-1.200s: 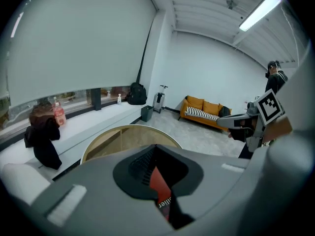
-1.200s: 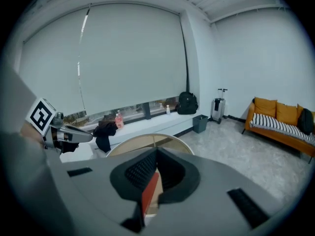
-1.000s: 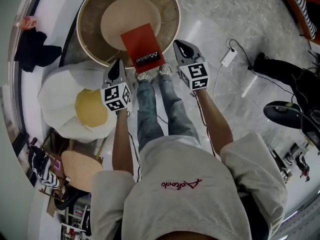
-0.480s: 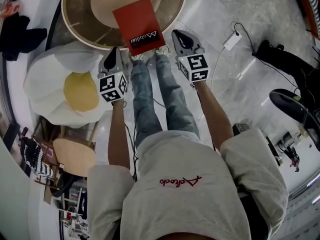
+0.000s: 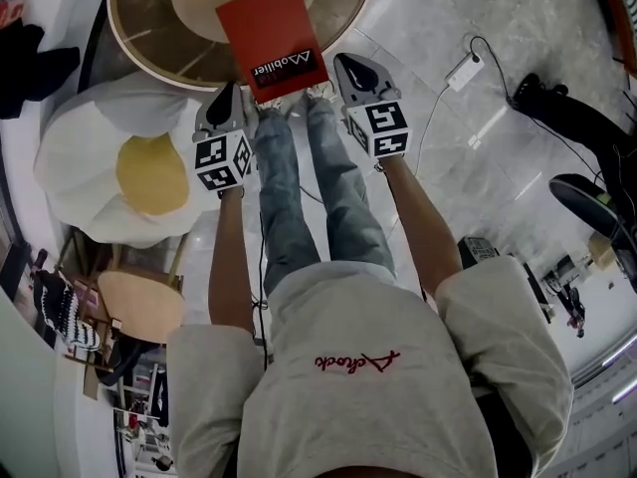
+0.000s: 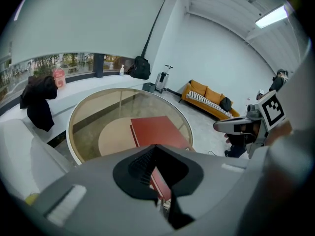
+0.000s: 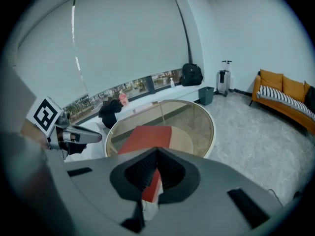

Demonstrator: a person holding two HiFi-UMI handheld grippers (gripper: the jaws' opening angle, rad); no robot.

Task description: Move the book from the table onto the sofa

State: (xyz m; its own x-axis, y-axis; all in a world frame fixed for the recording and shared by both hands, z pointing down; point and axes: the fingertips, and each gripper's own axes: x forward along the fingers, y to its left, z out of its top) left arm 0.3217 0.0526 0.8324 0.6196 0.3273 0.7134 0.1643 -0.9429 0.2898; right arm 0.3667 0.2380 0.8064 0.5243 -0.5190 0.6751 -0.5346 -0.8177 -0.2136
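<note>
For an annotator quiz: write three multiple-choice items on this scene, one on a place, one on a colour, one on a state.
1. The sofa is: A green; B orange; C grey.
2. The red book lies: A on the floor; B on the sofa; C on the round glass table.
3. The left gripper and right gripper are: A shut, nothing held; B wide open; C shut on the book.
Key: 1 B, it shows orange by the far wall. 2 C, it lies flat near the table's edge. 3 A, each gripper view shows jaws together, short of the book.
</note>
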